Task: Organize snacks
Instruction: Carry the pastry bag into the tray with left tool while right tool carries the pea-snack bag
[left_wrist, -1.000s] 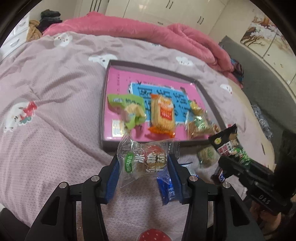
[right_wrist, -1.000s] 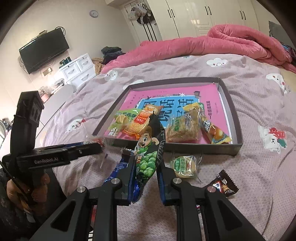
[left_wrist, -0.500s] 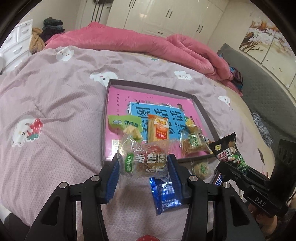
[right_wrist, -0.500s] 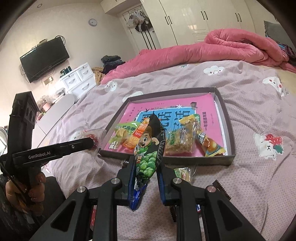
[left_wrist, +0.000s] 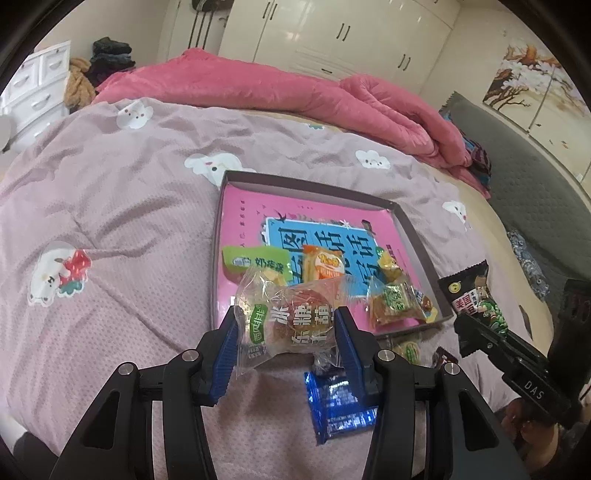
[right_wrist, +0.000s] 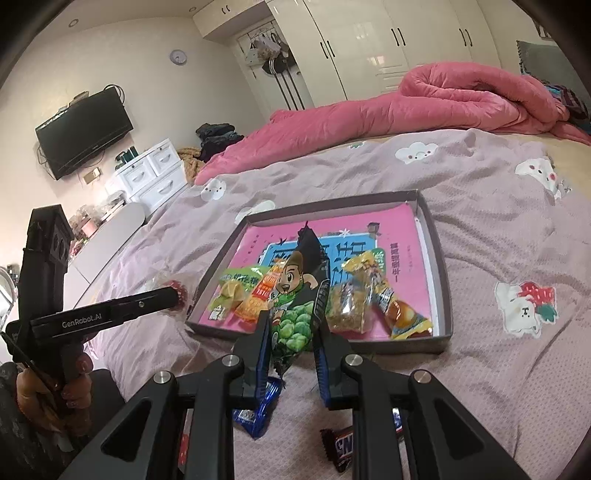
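Clear plastic, crinkled, wrapped the candied-hawthorn snack (left_wrist: 291, 321) that the left gripper (left_wrist: 286, 332) held between its two blue pads (left_wrist: 225, 343); the jaws stood at a middle width and pressed on both ends of the packet. Ahead of those fingers lay the shallow grey box (left_wrist: 406, 221) with a pink and blue picture book (left_wrist: 295, 236) as its floor. Inside the box, near its front wall, lay a row from left to right: a green packet (left_wrist: 255, 258), an orange packet (left_wrist: 323, 264), a clear bag of yellow-brown pieces (left_wrist: 395, 306), and beside it a yellow wrapped sweet (left_wrist: 388, 264). Below the right finger of this gripper a blue wrapper (left_wrist: 340, 406) lay on the pink-grey bedspread (left_wrist: 110, 206).

To the right, the right gripper (right_wrist: 291, 332) was closed narrowly on a black bag of green peas (right_wrist: 295, 295) with a cartoon boy, which stood upright between the fingers and hid part of the box (right_wrist: 439, 288) ahead. Under the left finger of this gripper lay the blue wrapper (right_wrist: 258, 410), and under the right finger lay a dark chocolate bar (right_wrist: 341, 450) on the bedspread. A small green-labelled packet (left_wrist: 408, 350) lay just before the front wall of the box, between the two grippers. A rolled pink quilt (right_wrist: 443, 99) lay far behind the box.
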